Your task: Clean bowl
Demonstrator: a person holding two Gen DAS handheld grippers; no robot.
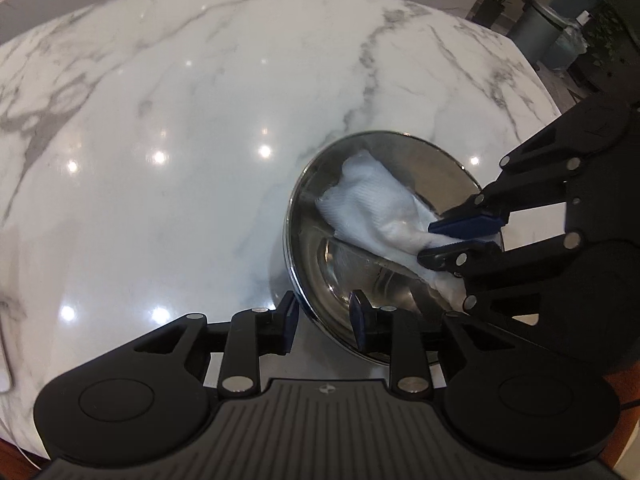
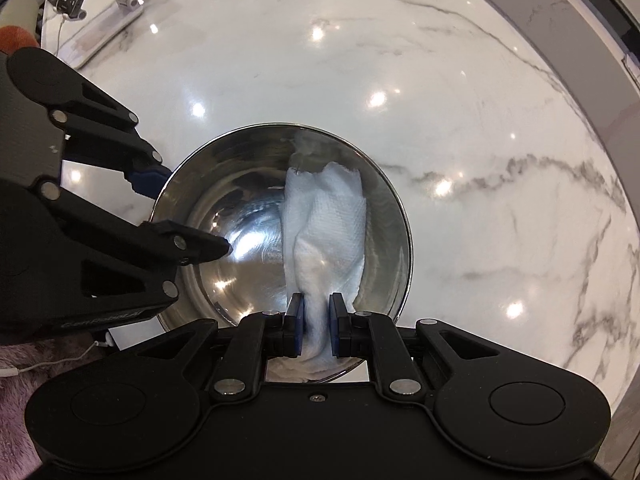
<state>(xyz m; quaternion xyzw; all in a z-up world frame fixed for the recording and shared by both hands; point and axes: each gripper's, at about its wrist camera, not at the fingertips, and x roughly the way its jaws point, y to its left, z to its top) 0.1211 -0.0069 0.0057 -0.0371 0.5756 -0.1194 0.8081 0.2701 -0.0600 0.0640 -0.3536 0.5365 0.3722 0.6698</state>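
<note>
A shiny steel bowl (image 1: pixel 360 264) (image 2: pixel 224 224) sits on the white marble table (image 1: pixel 180 128). My left gripper (image 1: pixel 323 322) (image 2: pixel 188 212) straddles the bowl's rim, one finger outside and one inside; the jaws stand apart with the wall between them, contact unclear. My right gripper (image 2: pixel 316 330) (image 1: pixel 460 236) is shut on a white paper towel (image 2: pixel 324 224) (image 1: pixel 380 208). The towel lies against the bowl's inner wall.
A phone on a white stand (image 2: pixel 100 8) sits at the far left of the table (image 2: pixel 480 120). A grey bin and potted plants (image 1: pixel 552 32) stand beyond the table's far right edge. A pink furry cloth (image 2: pixel 16 392) lies at the near left.
</note>
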